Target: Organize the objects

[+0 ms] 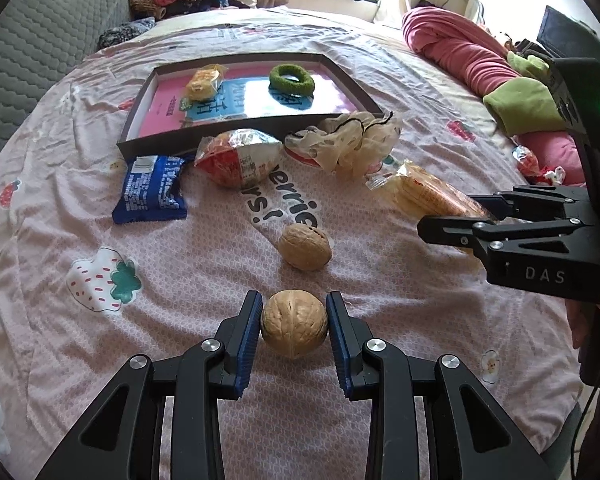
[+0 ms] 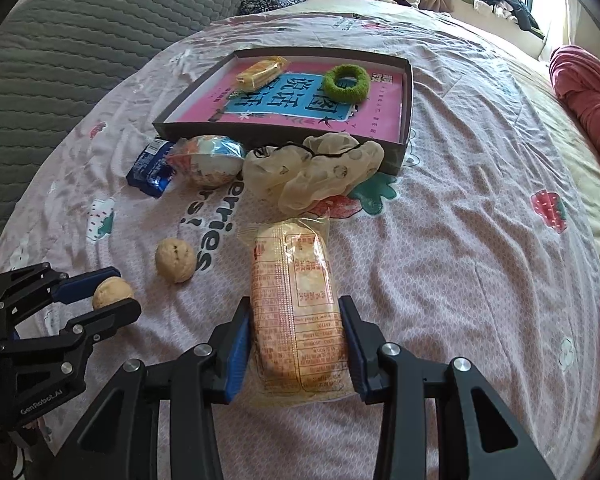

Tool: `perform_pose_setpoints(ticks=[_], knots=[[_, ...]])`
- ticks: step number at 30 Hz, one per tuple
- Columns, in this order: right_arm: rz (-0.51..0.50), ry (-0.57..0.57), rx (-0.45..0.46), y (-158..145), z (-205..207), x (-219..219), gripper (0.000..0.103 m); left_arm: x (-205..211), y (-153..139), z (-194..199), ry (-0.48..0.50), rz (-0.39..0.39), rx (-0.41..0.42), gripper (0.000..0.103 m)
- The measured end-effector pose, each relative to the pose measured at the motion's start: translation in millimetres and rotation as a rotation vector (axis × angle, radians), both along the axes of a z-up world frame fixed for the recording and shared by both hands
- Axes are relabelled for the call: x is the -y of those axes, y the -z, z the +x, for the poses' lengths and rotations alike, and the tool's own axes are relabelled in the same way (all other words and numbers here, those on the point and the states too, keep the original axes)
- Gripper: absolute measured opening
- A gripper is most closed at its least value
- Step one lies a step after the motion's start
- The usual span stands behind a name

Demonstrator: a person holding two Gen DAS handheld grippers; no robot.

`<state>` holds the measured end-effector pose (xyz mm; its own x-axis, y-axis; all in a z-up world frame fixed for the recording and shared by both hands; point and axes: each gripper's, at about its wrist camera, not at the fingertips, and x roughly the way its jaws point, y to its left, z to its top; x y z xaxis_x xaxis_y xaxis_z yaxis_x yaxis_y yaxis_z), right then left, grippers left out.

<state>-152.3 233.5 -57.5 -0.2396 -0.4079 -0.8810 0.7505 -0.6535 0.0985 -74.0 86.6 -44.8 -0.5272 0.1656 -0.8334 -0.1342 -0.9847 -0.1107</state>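
My left gripper (image 1: 294, 320) is shut on a walnut (image 1: 294, 323) just above the pink bedsheet; it also shows in the right wrist view (image 2: 112, 294). A second walnut (image 1: 305, 246) lies just beyond it. My right gripper (image 2: 296, 322) is shut on a long orange cracker packet (image 2: 296, 304), seen from the left wrist view (image 1: 424, 194). A shallow dark box (image 1: 204, 142) (image 2: 408, 92) holds a pink book, a yellow snack (image 1: 204, 82) and a green hair ring (image 1: 291, 78).
In front of the box lie a blue packet (image 1: 152, 190), a red-and-white wrapped snack (image 1: 238, 156) and a cream scrunchie (image 1: 344, 140). A rolled pink blanket (image 1: 460, 52) lies at right, a grey quilted headboard (image 1: 40, 40) at left, and clothes are piled behind.
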Motion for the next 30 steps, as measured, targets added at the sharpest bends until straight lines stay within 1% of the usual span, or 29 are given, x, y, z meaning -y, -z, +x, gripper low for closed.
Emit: perform_pose_setpoints(ticks=[9,23,30], knots=[[-0.021,-0.003,-0.021,-18.9,19.0,-5.5,0.042,1.6,-17.9,11.7,-0.016,-0.007,-0.021,0.034],[-0.052,0.001,-0.061,-49.1,45.6,-5.6,0.042,8.2,-55.0,20.2,-0.058,-0.001,-0.077,0.034],[-0.087,0.013,-0.087,-68.2,55.3,-8.3,0.042,8.5,-69.5,23.5,-0.085,-0.019,-0.11,0.034]])
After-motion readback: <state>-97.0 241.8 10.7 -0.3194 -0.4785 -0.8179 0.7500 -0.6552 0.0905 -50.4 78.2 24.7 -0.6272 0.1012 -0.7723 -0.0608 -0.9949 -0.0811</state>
